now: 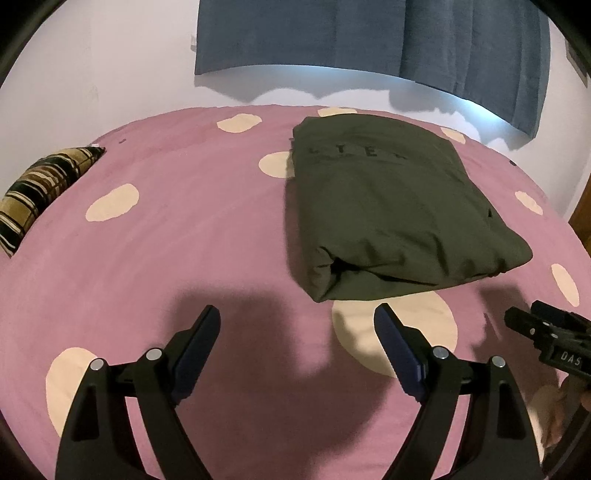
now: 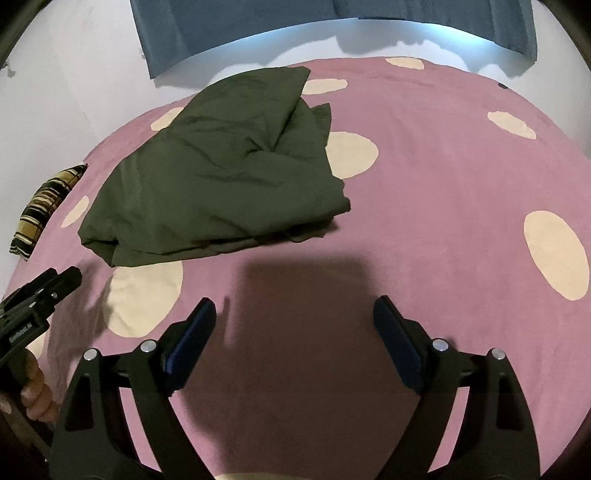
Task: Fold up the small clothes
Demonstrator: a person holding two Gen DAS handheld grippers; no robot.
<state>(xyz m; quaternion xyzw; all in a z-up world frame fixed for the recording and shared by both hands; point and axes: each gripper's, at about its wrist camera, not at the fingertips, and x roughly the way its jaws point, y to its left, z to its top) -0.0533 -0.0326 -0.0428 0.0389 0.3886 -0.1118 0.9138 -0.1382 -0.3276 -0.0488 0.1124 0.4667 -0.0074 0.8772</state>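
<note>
A dark olive garment (image 1: 391, 206) lies folded into a thick rectangle on the pink bedspread (image 1: 192, 236); it also shows in the right wrist view (image 2: 221, 173), ahead and to the left. My left gripper (image 1: 297, 317) is open and empty, held over the bedspread just short of the garment's near edge. My right gripper (image 2: 293, 308) is open and empty, over bare bedspread to the right of the garment. Each gripper shows at the edge of the other's view: the right one (image 1: 517, 321) and the left one (image 2: 70, 278).
The bedspread has large cream spots (image 2: 556, 254). A plaid cushion (image 1: 40, 192) lies at the bed's left edge. A white wall (image 1: 110, 74) with a blue curtain (image 1: 369, 33) stands behind the bed.
</note>
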